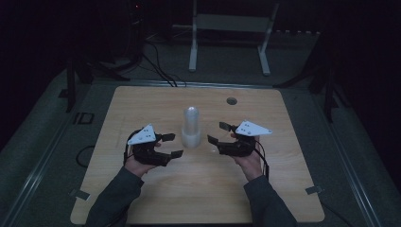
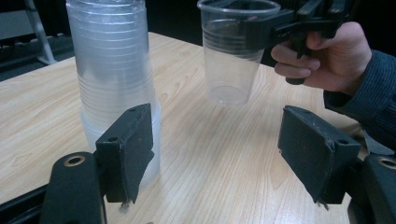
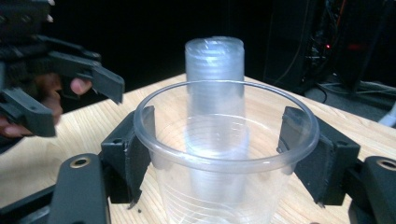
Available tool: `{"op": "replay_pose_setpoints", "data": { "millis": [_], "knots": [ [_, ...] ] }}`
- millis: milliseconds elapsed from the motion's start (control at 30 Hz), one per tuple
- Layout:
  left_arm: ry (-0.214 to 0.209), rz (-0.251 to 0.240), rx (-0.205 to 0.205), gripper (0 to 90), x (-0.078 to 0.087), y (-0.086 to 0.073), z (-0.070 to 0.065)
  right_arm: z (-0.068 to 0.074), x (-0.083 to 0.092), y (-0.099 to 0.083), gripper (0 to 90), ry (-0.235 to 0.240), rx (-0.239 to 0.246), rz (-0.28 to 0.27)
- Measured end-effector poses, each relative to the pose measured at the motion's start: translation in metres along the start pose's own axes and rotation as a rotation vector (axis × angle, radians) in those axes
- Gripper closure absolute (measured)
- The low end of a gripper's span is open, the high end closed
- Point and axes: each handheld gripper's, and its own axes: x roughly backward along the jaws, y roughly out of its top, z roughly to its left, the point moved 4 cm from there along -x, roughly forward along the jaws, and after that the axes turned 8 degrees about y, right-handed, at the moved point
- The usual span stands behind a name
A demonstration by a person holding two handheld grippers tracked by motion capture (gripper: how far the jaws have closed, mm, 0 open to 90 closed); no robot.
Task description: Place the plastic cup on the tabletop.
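The high view is dim and underexposed: the wooden table (image 1: 198,184) catches a weak overhead light, while the upper corners and both sides of the frame sink into near black. Shadows there are soft and faint. Both gripper views are brighter, with a black background at the top. The stack of cups (image 3: 215,93) looks hazy, perhaps from slight defocus. Lower frame edges blur softly.

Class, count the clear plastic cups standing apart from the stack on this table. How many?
1: a single clear cup clamped in the right tongs, held above the table beside the stack of cups. The stack's own count cannot be told.
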Motion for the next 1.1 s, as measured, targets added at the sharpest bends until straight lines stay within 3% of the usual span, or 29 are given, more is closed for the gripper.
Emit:
{"op": "replay_pose_setpoints", "data": {
  "millis": [567,1100],
  "knots": [
    [-0.002,0.003,0.004,26.6,-0.001,-0.001,0.0,-0.016,-0.003,-0.021,28.0,-0.041,-0.032,0.037],
    [-0.003,0.004,0.007,26.6,-0.002,-0.002,0.0,-0.031,-0.02,-0.044,27.3,-0.058,-0.086,0.098]
  ]
}}
